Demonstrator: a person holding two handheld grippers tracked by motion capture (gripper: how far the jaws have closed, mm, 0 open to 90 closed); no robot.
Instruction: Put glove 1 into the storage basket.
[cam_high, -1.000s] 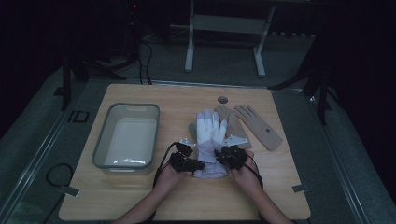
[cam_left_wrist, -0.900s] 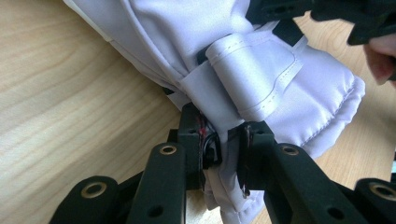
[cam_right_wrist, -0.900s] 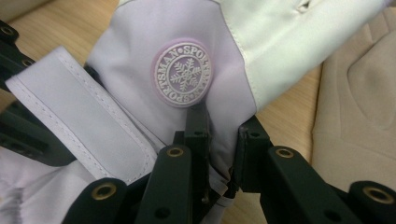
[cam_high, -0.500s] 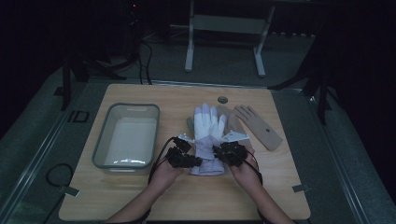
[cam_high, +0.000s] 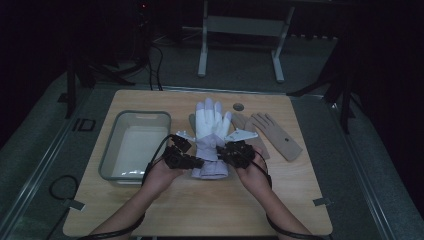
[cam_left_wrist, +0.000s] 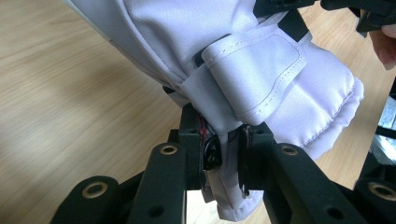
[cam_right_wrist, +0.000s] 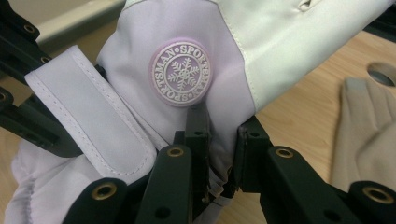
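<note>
Since the white glove (cam_high: 210, 137) is gripped at its wrist end from both sides, it looks like it's being lifted as a flat piece rather than dragged by one corner, which makes sense if the idea is to move it without it folding up. In the left gripper view the cuff fabric is pinched between the two black jaws of the left gripper (cam_left_wrist: 223, 151), with the stitched wrist strap (cam_left_wrist: 254, 70) lying just above and ahead of the jaw tips and the padded cuff hem spilling off to one side of them. In the right gripper view the right gripper (cam_right_wrist: 219, 135) is clamped on the opposite edge of the cuff the same way, and the round snowflake badge (cam_right_wrist: 180, 77) sits right above its jaw tips. From the high view the glove's fingers are pointed away from both sets of jaws, out over the wooden table (cam_high: 150, 210). A tan glove (cam_high: 275, 135) is left lying beyond the right jaws, untouched, and a clear bin (cam_high: 112, 152) is parked off past the left jaws, probably where the glove is meant to end up, though that's only a guess.
</note>
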